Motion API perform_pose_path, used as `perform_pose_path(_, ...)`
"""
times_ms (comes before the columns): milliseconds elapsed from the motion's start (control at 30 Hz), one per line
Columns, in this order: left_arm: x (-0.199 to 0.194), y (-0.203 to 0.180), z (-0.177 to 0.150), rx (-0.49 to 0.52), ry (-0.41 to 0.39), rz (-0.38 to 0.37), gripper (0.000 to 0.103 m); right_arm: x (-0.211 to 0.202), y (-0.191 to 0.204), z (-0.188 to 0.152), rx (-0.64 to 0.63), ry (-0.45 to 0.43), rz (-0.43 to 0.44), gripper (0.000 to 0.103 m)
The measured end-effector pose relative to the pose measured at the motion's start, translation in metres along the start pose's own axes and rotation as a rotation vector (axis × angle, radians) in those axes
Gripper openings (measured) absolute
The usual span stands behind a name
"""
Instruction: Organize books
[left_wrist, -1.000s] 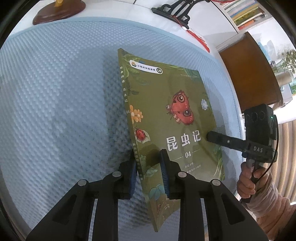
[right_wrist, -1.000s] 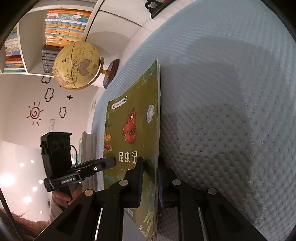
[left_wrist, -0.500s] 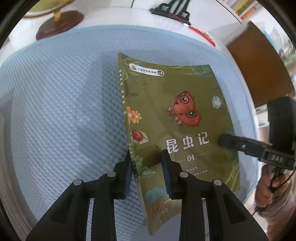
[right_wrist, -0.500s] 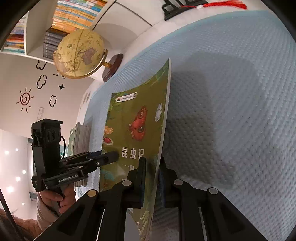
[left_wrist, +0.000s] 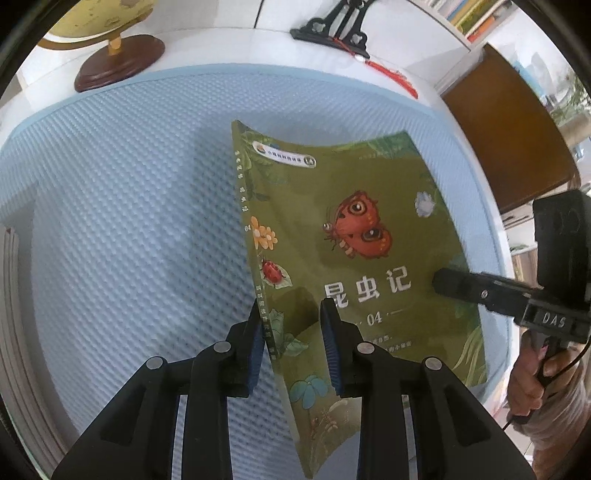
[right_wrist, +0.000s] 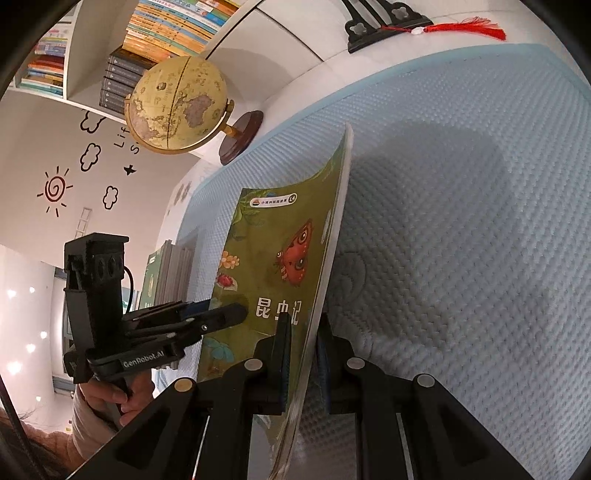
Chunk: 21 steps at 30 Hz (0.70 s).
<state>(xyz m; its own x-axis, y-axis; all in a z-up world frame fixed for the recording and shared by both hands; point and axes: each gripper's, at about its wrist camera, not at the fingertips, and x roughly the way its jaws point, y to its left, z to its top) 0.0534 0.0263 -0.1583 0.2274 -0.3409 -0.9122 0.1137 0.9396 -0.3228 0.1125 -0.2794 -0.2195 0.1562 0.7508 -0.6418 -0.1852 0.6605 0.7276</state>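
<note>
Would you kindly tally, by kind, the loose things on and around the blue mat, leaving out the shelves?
Green insect book, held by both grippers: 1
Globe: 1
Black stand with red tassel: 1
Upright row of books: 1
Total: 4

A green book (right_wrist: 280, 266) with a red butterfly on its cover is held off a pale blue quilted mat (right_wrist: 461, 240). The right gripper (right_wrist: 303, 343) in the near foreground clamps the book's right edge between its two black fingers. From the left, the left gripper (right_wrist: 236, 315) reaches in and meets the book's left edge, carried by a hand (right_wrist: 118, 398) in a light sleeve. Far left, a yellow globe (right_wrist: 177, 103) stands on a wooden base before shelves of books (right_wrist: 162, 33). A row of upright books (right_wrist: 170, 273) sits behind the left gripper.
</note>
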Motion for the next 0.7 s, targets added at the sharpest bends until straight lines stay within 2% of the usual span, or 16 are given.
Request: perform_pose_path(700,-0.031,-0.003,0.001,0.018,-0.051,-0.067,0.025,-0.021,0.028,-0.014,-0.064,-0.036,-0.008,0.013)
